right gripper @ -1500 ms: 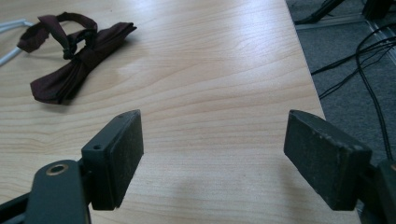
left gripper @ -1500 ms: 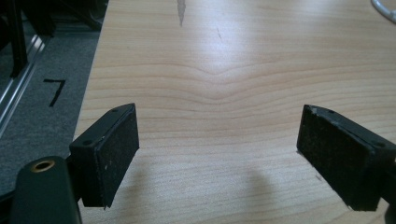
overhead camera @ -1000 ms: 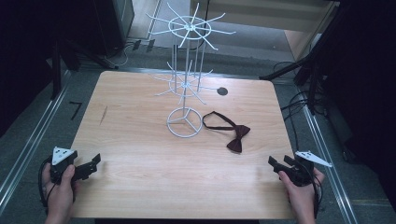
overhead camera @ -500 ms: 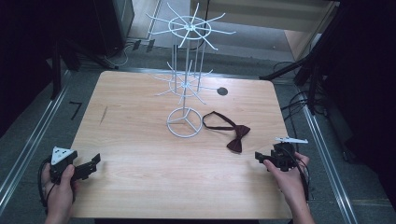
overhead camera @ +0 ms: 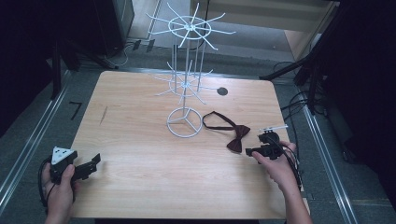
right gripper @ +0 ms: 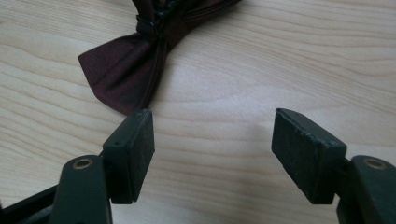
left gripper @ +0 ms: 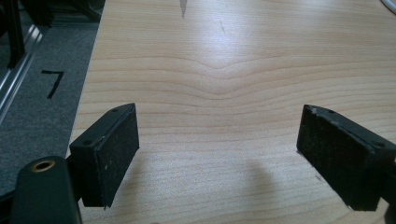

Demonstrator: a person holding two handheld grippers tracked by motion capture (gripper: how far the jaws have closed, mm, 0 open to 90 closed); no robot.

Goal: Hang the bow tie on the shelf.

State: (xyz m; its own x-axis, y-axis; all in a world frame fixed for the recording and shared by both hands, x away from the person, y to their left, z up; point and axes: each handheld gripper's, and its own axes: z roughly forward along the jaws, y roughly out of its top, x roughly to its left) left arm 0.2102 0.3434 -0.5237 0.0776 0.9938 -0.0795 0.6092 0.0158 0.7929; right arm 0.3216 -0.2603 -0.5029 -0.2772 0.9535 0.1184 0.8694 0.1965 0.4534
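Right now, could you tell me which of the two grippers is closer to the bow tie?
The right gripper: its open jaws sit beside the bow tie, while the left gripper rests far across the table.

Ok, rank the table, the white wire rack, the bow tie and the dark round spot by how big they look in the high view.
Largest to smallest:
1. table
2. white wire rack
3. bow tie
4. dark round spot
The rack's upper part stands nearer the camera, which may enlarge it somewhat.

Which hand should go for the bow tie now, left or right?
Right. The right gripper sits just beside the bow tie, jaws open with nothing between them, one pad nearly at the tie's wing. The left gripper is open too, but at the table's far near-left corner.
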